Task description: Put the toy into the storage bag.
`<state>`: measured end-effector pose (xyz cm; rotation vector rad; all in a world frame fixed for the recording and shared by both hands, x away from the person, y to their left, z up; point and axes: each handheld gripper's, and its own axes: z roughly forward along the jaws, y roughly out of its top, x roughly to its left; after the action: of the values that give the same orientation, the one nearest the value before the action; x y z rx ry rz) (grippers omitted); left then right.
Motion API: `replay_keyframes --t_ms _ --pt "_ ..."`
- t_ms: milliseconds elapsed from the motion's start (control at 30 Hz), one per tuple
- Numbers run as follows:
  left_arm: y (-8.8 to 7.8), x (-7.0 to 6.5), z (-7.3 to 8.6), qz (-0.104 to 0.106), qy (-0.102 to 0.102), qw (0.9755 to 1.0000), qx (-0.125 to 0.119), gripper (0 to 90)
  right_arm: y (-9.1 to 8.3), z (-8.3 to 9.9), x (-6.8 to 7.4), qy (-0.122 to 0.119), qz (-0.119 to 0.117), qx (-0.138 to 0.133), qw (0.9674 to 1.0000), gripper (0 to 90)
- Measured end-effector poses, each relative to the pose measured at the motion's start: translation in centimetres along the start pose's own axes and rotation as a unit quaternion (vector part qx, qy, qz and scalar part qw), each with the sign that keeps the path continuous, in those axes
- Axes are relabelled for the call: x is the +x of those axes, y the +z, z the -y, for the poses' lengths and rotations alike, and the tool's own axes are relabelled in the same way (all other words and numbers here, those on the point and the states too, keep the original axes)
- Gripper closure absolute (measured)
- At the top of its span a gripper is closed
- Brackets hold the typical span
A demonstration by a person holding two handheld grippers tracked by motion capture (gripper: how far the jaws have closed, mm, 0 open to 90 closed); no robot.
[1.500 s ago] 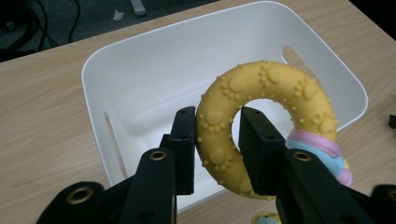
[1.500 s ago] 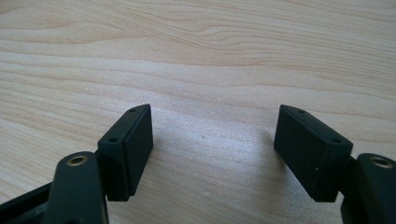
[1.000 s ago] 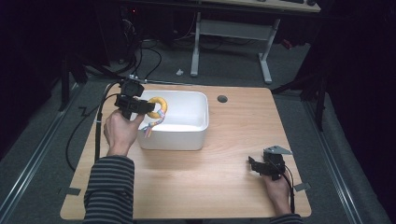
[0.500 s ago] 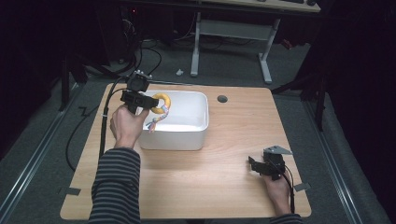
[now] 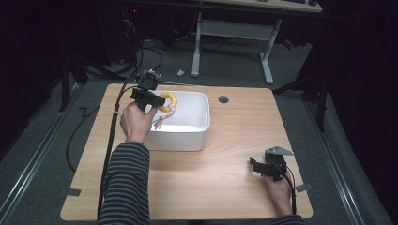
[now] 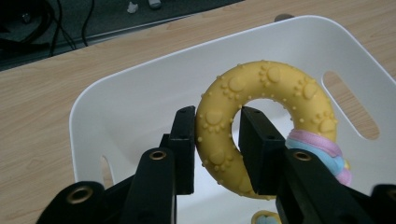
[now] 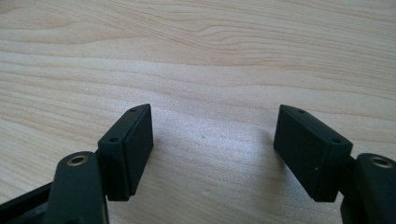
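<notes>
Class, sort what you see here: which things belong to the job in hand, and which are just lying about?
In the job: left gripper, shut on the yellow ring toy; white tub beneath it.

Lying about: right gripper, open on the wooden table; grey desk behind.

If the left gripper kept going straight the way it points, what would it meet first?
Probably the inner far wall of the white plastic tub. The left gripper holds the yellow studded rubber ring over it; depth is uncertain.

Table [image 5: 225,187] evenly lit from overhead – surroundings dark; close views sharp, soft shadows, no glare.
</notes>
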<state>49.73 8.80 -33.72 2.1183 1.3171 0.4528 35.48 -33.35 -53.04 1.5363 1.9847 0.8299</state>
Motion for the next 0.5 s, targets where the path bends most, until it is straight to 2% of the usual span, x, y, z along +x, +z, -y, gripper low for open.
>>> replay_keyframes --t_ms 500 --pt "1.9 0.0 1.1 -0.001 0.004 0.9995 0.032 67.4 0.0 0.0 0.0 0.000 0.000 0.000 1.0000 28.7"
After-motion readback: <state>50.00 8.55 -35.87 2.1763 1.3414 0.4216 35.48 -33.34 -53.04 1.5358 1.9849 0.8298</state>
